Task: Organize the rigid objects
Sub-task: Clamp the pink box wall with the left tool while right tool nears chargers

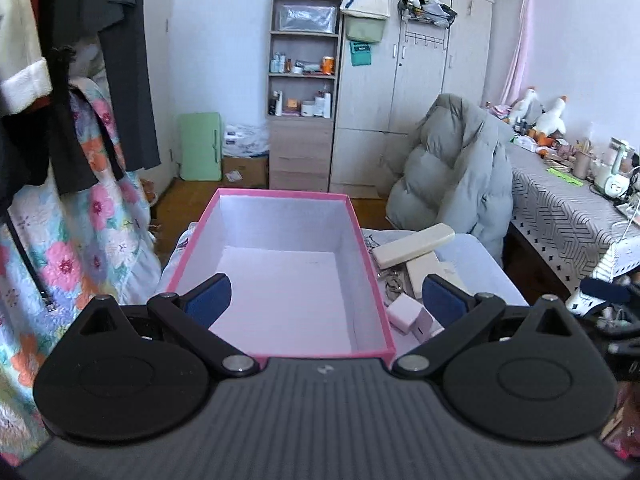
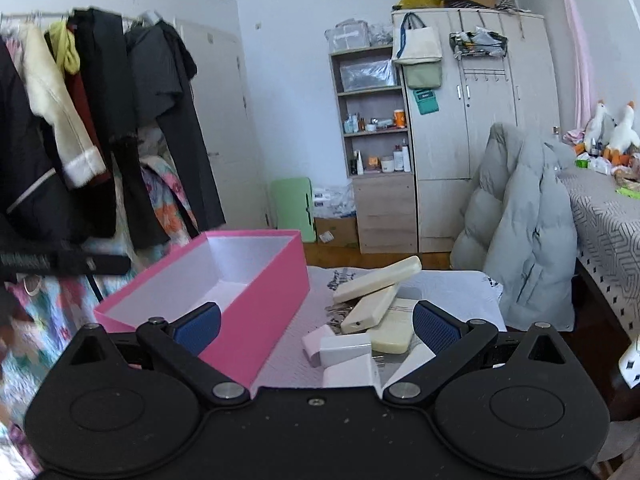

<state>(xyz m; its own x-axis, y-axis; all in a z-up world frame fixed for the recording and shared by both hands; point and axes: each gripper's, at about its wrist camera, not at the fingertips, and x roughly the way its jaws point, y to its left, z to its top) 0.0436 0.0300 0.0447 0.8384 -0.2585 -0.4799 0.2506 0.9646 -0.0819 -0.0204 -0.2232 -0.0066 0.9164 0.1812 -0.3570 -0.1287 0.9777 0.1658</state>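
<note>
An empty pink box (image 1: pixel 372 280) with a white inside stands on a small padded table (image 1: pixel 476 248). It also shows in the right wrist view (image 2: pixel 260 300). To its right lies a pile: a cream remote (image 1: pixel 416 244) (image 2: pixel 376 280), a second cream remote (image 2: pixel 372 312), a cream flat case (image 2: pixel 392 332), white charger blocks (image 1: pixel 404 314) (image 2: pixel 346 350) and some keys (image 1: pixel 390 280). My left gripper (image 1: pixel 326 300) is open and empty over the box's near end. My right gripper (image 2: pixel 316 326) is open and empty above the chargers.
A grey puffer jacket (image 1: pixel 452 172) hangs over a chair behind the table. A desk with a patterned cloth (image 1: pixel 560 208) and clutter is at the right. Hanging clothes (image 2: pixel 100 128) are at the left. A shelf unit (image 1: pixel 304 92) and wardrobe (image 1: pixel 420 92) stand at the back.
</note>
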